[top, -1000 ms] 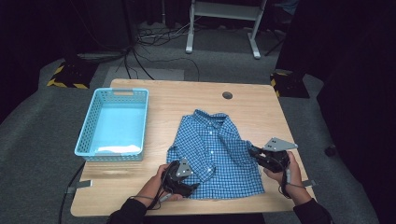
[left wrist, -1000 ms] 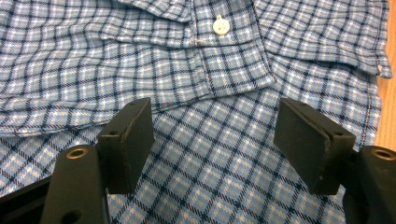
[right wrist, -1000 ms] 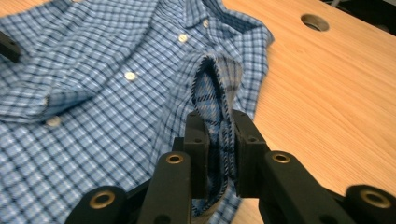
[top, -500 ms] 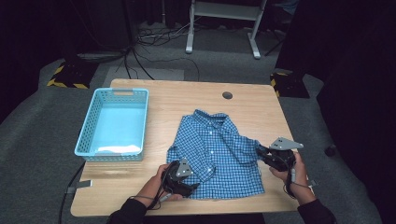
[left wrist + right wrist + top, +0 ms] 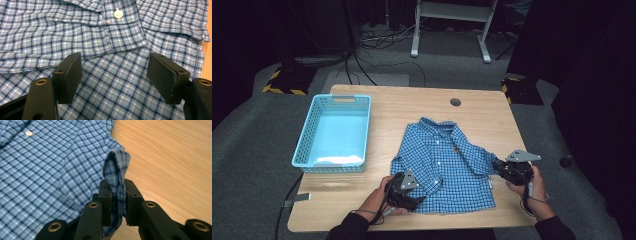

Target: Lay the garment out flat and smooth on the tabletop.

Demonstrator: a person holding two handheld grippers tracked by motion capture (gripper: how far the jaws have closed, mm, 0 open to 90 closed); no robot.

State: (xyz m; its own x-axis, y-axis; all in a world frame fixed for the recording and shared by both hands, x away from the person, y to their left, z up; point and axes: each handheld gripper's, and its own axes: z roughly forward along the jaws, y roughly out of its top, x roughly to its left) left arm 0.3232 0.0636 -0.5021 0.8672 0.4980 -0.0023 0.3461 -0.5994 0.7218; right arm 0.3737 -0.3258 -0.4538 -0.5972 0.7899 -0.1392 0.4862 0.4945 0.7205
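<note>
While the left gripper (image 5: 404,189) rests over the near left hem of the shirt (image 5: 447,165), its jaws stand wide with flat cloth between the pads and nothing pinched, probably to steady that corner. At the near right, the right gripper (image 5: 507,171) has its jaws narrowed onto the sleeve cuff (image 5: 116,173), which stands up folded between the pads, a grip suited to drawing the sleeve outward. Spread face up, the shirt occupies the table (image 5: 412,105) centre-right, collar far. Farther left sits the basket (image 5: 334,132).
</note>
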